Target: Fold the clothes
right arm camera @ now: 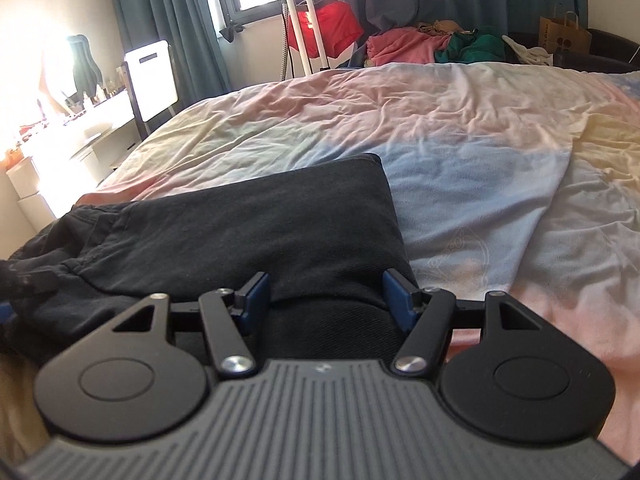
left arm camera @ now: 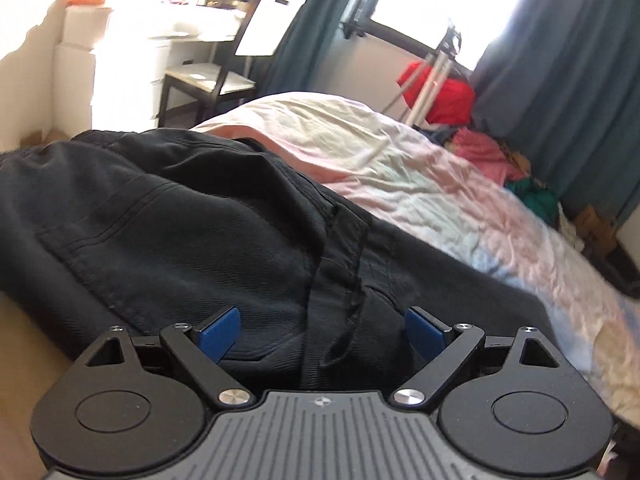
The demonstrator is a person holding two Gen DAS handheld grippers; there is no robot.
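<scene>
Black trousers point(left arm camera: 192, 232) lie partly folded on the bed, with seams and a fly visible in the left wrist view. My left gripper point(left arm camera: 322, 332) hovers low over them, open, its blue pads point(left arm camera: 220, 332) wide apart and cloth below the gap. In the right wrist view the folded trouser leg point(right arm camera: 256, 216) runs away from me, with a square far end. My right gripper point(right arm camera: 326, 300) stands open over its near part, the dark cloth lying between the blue pads point(right arm camera: 396, 300). The right pad sits at the cloth's right edge. No pinch shows.
The bed's pastel sheet point(right arm camera: 460, 128) spreads wrinkled to the right and beyond. Behind it are a pile of coloured clothes point(right arm camera: 432, 46), a red garment on a stand point(right arm camera: 324, 28), teal curtains and a paper bag point(right arm camera: 564, 36). A chair point(left arm camera: 224, 76) and desk stand at the left.
</scene>
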